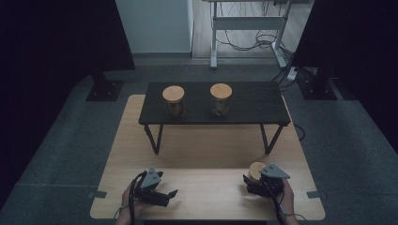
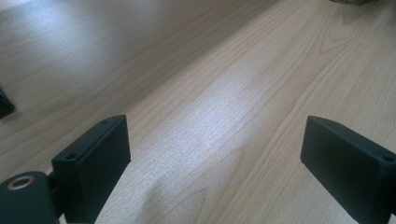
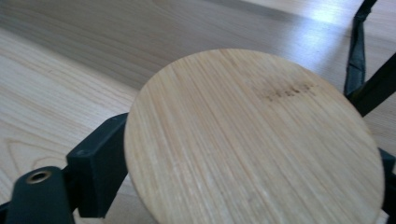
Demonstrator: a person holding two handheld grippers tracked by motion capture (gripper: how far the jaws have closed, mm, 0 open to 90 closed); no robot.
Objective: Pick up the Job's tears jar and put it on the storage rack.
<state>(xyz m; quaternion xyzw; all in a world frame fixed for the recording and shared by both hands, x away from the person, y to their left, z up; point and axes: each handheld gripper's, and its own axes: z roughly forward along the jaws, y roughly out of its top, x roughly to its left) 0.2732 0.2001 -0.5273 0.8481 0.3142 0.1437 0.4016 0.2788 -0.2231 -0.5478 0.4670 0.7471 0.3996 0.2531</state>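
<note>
I have the light wooden table (image 1: 206,154) spread under me, and at its 12 o'clock end stands a low black bench (image 1: 213,110) on slanted legs. Two jars ride on that bench: one bamboo-lidded jar (image 1: 173,100) left of centre, a second lidded jar (image 1: 220,99) just right of it, apart from each other and both upright.

The third jar (image 1: 256,171) sits on the table at about 5 o'clock, down by my right hand. My right gripper (image 1: 257,183) has its jaws either side of it, under the round bamboo lid (image 3: 254,140). From the right gripper view the black jaws run in beneath the lid's rim at both edges, but the lid hides the contact, so I cannot tell whether they are pressing the body or only bracketing it.

My left gripper (image 1: 165,195) rests at 7 o'clock, well apart from the jar, jaws spread wide with nothing but bare tabletop (image 2: 210,121) between them.

On handling, I judge the jar to be a rigid body, probably glass, with a loose or push-fit wooden lid: moderately weighty, smooth-sided, breakable if knocked over. I would take it on the body below the lid, never by the lid itself, which could lift off. A firm, level squeeze at mid-height should keep it from slipping or tilting.
</note>
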